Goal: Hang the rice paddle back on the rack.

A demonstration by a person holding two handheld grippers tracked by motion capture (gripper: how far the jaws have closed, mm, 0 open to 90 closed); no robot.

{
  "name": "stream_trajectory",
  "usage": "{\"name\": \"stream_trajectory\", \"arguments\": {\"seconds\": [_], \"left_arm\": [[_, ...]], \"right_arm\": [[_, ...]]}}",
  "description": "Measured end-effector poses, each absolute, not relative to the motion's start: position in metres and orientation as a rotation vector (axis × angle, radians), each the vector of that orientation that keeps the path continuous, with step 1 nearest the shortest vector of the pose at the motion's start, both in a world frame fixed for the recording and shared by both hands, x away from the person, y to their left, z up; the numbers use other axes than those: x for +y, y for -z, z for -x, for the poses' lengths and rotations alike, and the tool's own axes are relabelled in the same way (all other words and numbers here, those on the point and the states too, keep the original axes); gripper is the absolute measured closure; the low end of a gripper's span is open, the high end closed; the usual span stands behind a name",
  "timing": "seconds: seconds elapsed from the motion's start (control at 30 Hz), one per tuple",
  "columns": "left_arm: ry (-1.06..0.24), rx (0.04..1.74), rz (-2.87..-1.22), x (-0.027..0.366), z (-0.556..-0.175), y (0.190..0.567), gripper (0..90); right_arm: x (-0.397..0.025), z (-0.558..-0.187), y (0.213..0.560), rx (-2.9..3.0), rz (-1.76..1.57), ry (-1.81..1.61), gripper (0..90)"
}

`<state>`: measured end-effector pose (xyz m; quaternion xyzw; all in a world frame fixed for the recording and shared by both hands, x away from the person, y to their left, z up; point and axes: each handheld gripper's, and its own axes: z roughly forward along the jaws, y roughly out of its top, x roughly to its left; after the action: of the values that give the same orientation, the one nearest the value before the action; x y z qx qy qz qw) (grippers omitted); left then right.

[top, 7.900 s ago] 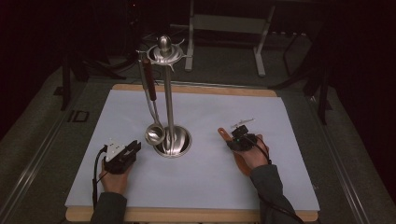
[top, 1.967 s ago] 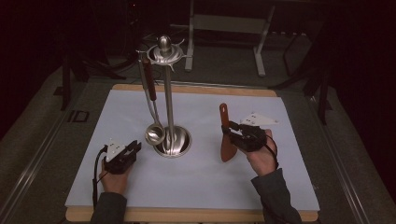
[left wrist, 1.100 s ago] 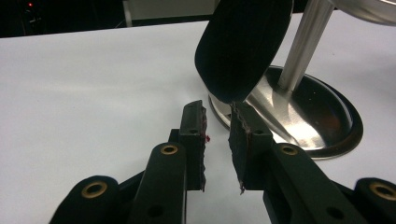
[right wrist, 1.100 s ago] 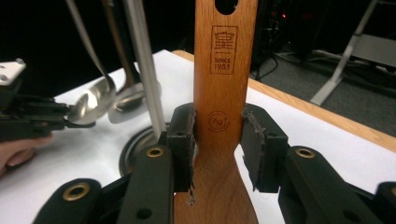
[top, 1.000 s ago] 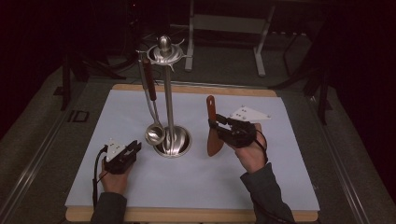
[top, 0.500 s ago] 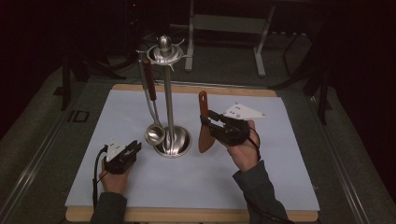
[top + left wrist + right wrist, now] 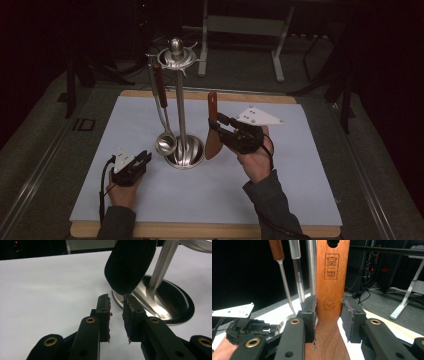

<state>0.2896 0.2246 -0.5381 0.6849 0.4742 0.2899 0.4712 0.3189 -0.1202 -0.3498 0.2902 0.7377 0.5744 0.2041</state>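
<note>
Wooden spatula [image 7: 213, 131] stands upright in the high view, held by the right claw [image 7: 223, 125] just beside the steel utensil stand [image 7: 179, 102], its blade pointing down toward the pale tabletop [image 7: 280, 165]. A ladle [image 7: 162, 112] already hangs from the stand's top ring. The left claw [image 7: 141, 161] rests low on the tabletop, near the stand's round base, and holds nothing.

In the left gripper view, the left claw [image 7: 116, 312] is narrowly open and empty. Close ahead of it are the dark bowl of the ladle [image 7: 130, 263] and the shiny base of the stand [image 7: 160, 301].

In the right gripper view, the right claw [image 7: 328, 315] is closed around the flat handle of the spatula [image 7: 331, 287], where the handle begins to widen into the blade. The left pad touches the wood; on the right side a thin gap seems to stay, so I judge the grip is not very tight. The hanging hole is at the top edge of this view.

I judge the spatula is light, stiff and not fragile, but the finished wood looks smooth and may slide or swing between the pads. The hold on the flat faces below the stamped marks seems good, because it leaves the hole free for a hook.
</note>
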Motion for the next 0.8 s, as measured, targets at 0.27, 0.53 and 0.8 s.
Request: {"name": "stream_trajectory", "arguments": {"seconds": [0.27,0.53,0.8], "left_arm": [[-0.710,1.159,-1.679,0.224,-0.290,0.538,75.6],[-0.712,1.159,-1.682,0.224,-0.290,0.538,75.6],[-0.709,1.160,-1.678,0.225,-0.290,0.538,75.6]], "right_arm": [[-0.112,-0.318,0.344,2.048,-0.789,-1.629,66.5],[-0.106,-0.316,0.336,2.031,-0.779,-1.659,66.5],[-0.096,-0.315,0.328,2.026,-0.762,-1.681,66.5]]}}
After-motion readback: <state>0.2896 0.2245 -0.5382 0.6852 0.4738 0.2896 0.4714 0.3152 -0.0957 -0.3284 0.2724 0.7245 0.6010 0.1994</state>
